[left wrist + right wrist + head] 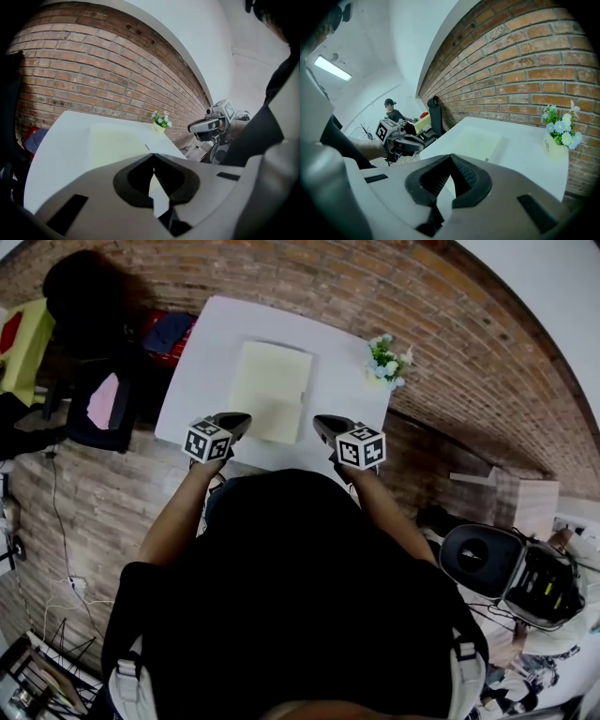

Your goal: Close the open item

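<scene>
Head view: pale yellow folder (272, 390) lies flat in upper centre of frame on white table (197, 362), w/ flower pot (386, 362) at the table's right corner. Left gripper (240, 419) & right gripper (322, 422) hang at the table's near edge, just below the folder's lower corners, neither touching it. Both gripper views: jaws tip-to-tip, nothing between them. Folder reads as one flat slab, no raised cover visible, so prob. already shut or nearly; can't confirm from these angles. If anything's left, it's pressing the cover flat.
</scene>
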The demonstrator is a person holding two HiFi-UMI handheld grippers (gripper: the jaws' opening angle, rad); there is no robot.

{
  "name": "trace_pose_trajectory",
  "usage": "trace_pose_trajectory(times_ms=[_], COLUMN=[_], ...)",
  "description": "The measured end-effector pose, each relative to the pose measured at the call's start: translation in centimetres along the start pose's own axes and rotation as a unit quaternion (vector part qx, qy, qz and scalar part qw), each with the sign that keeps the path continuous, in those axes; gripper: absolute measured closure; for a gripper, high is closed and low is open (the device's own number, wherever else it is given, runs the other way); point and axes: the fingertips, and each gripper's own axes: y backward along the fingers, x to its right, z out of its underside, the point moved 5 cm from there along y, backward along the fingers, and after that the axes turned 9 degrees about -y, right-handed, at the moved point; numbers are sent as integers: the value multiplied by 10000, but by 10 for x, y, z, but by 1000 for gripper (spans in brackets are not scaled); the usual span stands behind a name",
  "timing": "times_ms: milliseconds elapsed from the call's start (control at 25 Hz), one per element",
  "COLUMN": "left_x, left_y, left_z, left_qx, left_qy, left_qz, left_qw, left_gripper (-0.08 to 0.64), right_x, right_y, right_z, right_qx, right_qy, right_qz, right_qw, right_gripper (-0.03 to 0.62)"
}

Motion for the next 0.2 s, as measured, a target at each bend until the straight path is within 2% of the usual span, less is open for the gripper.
trace_pose_trajectory(times_ms=[200], left_x=[0], left_y=[8], left_z=[-4], left_qx=[207], left_qy=[225], left_qz=[19], left_qw=[9995], left_gripper=[549], right_x=[-1], right_y=[-1], right_z=[1], right_qx=[19], right_qy=[-15], right_qz=[66], right_qw=[10000], right_gripper=[572])
